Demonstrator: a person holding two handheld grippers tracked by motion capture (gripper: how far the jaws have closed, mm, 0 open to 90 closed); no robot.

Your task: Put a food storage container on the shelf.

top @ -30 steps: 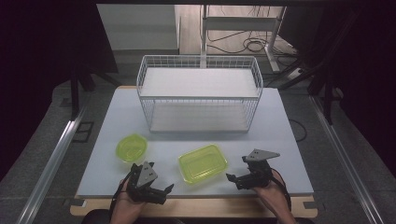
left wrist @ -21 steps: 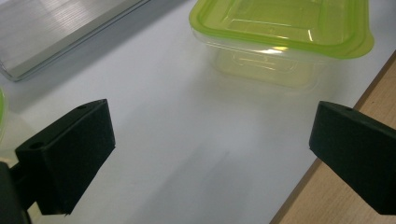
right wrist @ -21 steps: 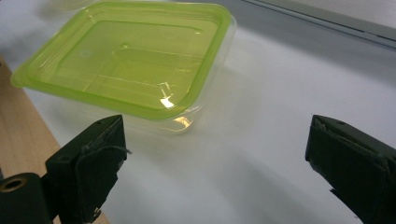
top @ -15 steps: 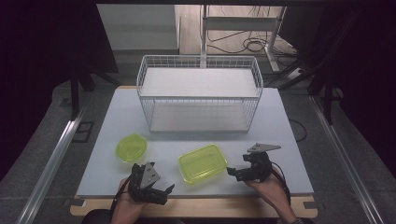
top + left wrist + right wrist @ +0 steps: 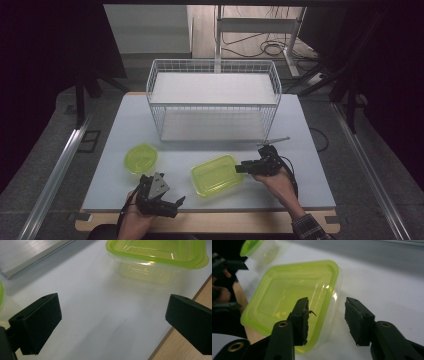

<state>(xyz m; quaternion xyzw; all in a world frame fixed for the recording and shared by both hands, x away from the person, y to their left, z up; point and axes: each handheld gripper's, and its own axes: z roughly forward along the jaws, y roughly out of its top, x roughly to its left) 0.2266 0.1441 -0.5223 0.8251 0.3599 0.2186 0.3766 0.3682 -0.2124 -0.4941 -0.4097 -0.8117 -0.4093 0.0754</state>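
Observation:
A rectangular clear container with a lime-green lid (image 5: pixel 216 175) (image 5: pixel 287 297) (image 5: pixel 160 255) lies near the table's front, right of centre. My right gripper (image 5: pixel 241 168) (image 5: pixel 327 320) reaches in from its right. Its jaws have just been closing and now straddle the container's near edge, one over the lid and one outside the wall; a gap still shows at the outer pad. A small round container with a green lid (image 5: pixel 141 158) (image 5: pixel 259 248) sits to the left. My left gripper (image 5: pixel 176 206) (image 5: pixel 112 322) rests at the front edge, open wide over bare table.
A white wire basket (image 5: pixel 212 104) stands across the back half of the white table (image 5: pixel 300 150). The table's wooden front edge (image 5: pixel 160 355) lies just beside the left gripper. The other hand and its gripper (image 5: pixel 222 265) appear at the far left of the right gripper view.
My right gripper has moved left and forward to the rectangular container, and its jaws have narrowed around the container's edge. The left gripper has stayed put.

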